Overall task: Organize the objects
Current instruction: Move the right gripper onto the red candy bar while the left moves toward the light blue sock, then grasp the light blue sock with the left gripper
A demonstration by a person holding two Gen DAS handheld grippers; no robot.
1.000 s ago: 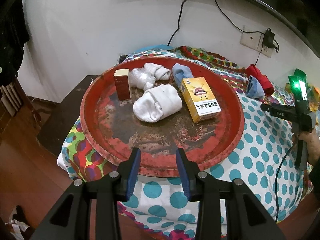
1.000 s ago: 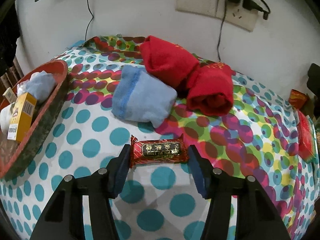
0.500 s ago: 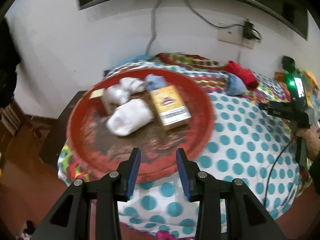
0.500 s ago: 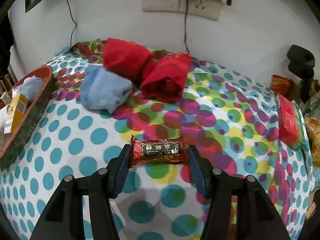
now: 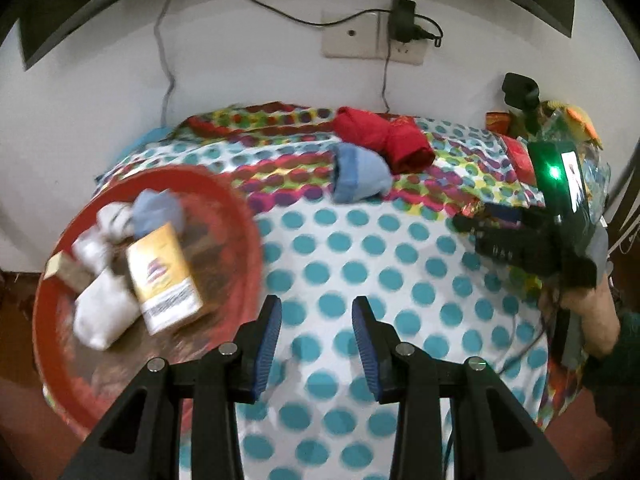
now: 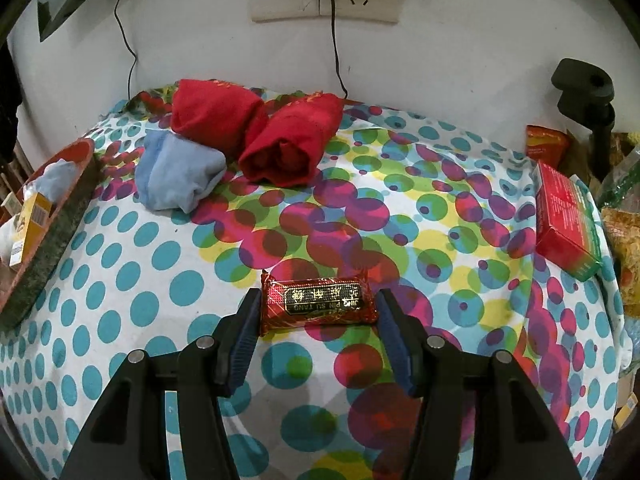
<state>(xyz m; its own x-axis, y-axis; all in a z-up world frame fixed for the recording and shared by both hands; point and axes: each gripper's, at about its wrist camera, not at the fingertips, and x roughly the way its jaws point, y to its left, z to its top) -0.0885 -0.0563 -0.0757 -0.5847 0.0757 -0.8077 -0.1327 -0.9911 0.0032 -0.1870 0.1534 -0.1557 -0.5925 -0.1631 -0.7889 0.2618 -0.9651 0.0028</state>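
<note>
My right gripper (image 6: 318, 312) is shut on a red foil packet (image 6: 318, 304) with a black and gold label, held crosswise just above the dotted cloth (image 6: 140, 300). My left gripper (image 5: 316, 332) stands open over the cloth, nothing between its fingers. To its left lies the red round tray (image 5: 250, 240), which holds a yellow box (image 5: 164, 276), white socks (image 5: 100, 312), a blue sock (image 5: 156, 212) and a small brown box (image 5: 60, 268). On the cloth farther back lie a rolled blue sock (image 6: 176, 180) and two rolled red socks (image 6: 292, 148).
A red and green box (image 6: 568, 220) lies at the cloth's right edge beside snack packets (image 6: 546, 142). A black clamp stand (image 6: 584, 84) rises at the far right. The wall behind carries a socket (image 6: 324, 0) with hanging cables. A hand (image 5: 588, 312) holds the right gripper's handle.
The left view has swung right: the tray slid from centre to the left, and dotted cloth now lies under the open fingers. My right gripper carried the packet rightward, away from the socks.
</note>
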